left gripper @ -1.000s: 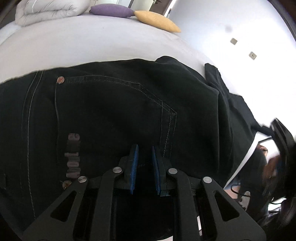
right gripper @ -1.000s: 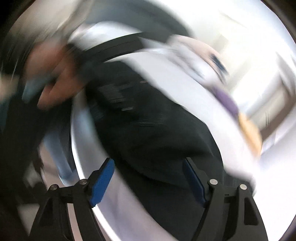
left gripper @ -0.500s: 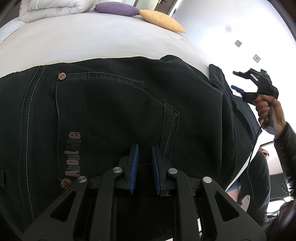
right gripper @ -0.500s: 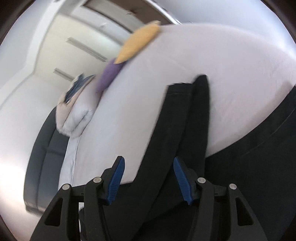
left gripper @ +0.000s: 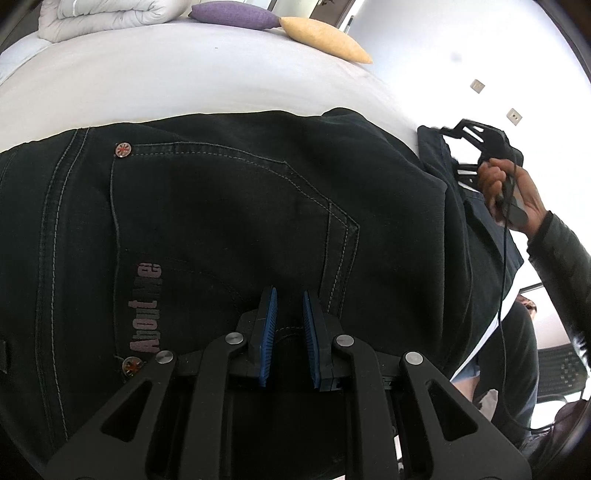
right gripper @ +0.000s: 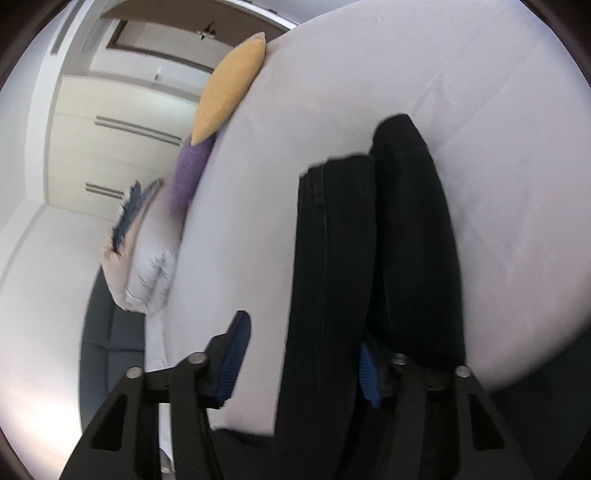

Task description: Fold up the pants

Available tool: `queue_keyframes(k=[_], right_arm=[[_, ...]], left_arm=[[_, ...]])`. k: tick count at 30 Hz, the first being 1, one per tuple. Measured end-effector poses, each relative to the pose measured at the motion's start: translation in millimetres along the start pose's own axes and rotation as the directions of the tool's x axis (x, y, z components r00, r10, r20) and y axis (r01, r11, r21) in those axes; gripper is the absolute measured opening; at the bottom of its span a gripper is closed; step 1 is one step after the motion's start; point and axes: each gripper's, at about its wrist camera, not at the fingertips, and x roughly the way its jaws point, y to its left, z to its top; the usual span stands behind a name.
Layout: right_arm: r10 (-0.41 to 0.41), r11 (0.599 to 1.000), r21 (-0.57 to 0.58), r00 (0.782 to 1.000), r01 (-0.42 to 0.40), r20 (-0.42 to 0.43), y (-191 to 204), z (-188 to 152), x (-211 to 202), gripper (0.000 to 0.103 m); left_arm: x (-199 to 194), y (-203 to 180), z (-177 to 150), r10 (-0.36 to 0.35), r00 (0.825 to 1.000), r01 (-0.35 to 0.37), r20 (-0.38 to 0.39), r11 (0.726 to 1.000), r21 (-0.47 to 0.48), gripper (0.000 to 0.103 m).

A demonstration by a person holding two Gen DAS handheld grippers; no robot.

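- The black pants (left gripper: 229, 221) lie spread flat on the white bed (left gripper: 192, 77), which serves as the landmark here; the seat and back pocket face up near the bed's front edge, and the two legs (right gripper: 369, 258) run side by side along the bed's surface.
- The left tool (left gripper: 288, 325) sits low over the seat of the pants, just beside the stitched back pocket (left gripper: 236, 229). Its blue pads (left gripper: 269, 325) stand narrow with a slim gap between them. Dark cloth shows in that gap, but whether any fold is pinched there cannot be told. Held low at this end, it appears placed to anchor the waist part while the other end is worked.
- The right tool (right gripper: 299, 362) is spread wide, with one leg of the pants lying between its two pads (right gripper: 234, 363). It grips nothing so far; the far pad is partly hidden behind the cloth. This straddling pose looks like a set-up for taking hold of the leg section.
- In the left view the person's right hand (left gripper: 506, 192) holds that tool over the leg end of the pants, toward the bed's right edge.
- At the far end of the bed lie a yellow cushion (left gripper: 325, 40), a purple cushion (left gripper: 232, 14) and a rolled white duvet (left gripper: 103, 16), well apart from the pants, so they leave room for folding.
- The likely next step is to bring the legs toward the waist.
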Motion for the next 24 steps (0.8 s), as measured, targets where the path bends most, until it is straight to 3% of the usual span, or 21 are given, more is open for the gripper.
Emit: queue_keyframes(k=[1, 5, 9, 12, 15, 20, 24], right_arm=[[-0.017, 1.000, -0.007, 1.000, 0.017, -0.002, -1, 4, 1, 0.006], [0.006, 0.999, -0.045, 0.997, -0.003, 0.076, 3, 12, -35, 0.005], [0.076, 0.995, -0.078, 0.975, -0.061, 0.207, 2, 15, -113, 0.004], [0.099, 0.995, -0.052, 0.947, -0.087, 0.305, -25, -2, -179, 0.004], [0.061, 0.996, 0.034, 0.928, -0.079, 0.369, -81, -37, -227, 0.004], [-0.039, 0.982, 0.185, 0.937, -0.028, 0.347, -154, -84, -237, 0.005], [-0.034, 0.978, 0.202, 0.928, -0.045, 0.372, -163, -103, -242, 0.005]], left_arm=[[0, -1, 0, 0.003, 1.000, -0.003, -0.002, 1.000, 0.002, 0.015], [0, -2, 1, 0.006, 1.000, -0.006, -0.005, 1.000, 0.008, 0.015], [1, -4, 2, 0.008, 1.000, -0.008, -0.005, 1.000, 0.010, 0.015], [1, -7, 2, 0.017, 1.000, -0.017, -0.003, 1.000, 0.012, 0.015], [1, -8, 2, 0.021, 1.000, -0.021, -0.004, 1.000, 0.011, 0.015], [2, -14, 5, 0.035, 0.999, -0.035, -0.020, 0.999, 0.024, 0.015], [4, -20, 8, 0.054, 0.998, -0.053, -0.024, 0.998, 0.029, 0.015]])
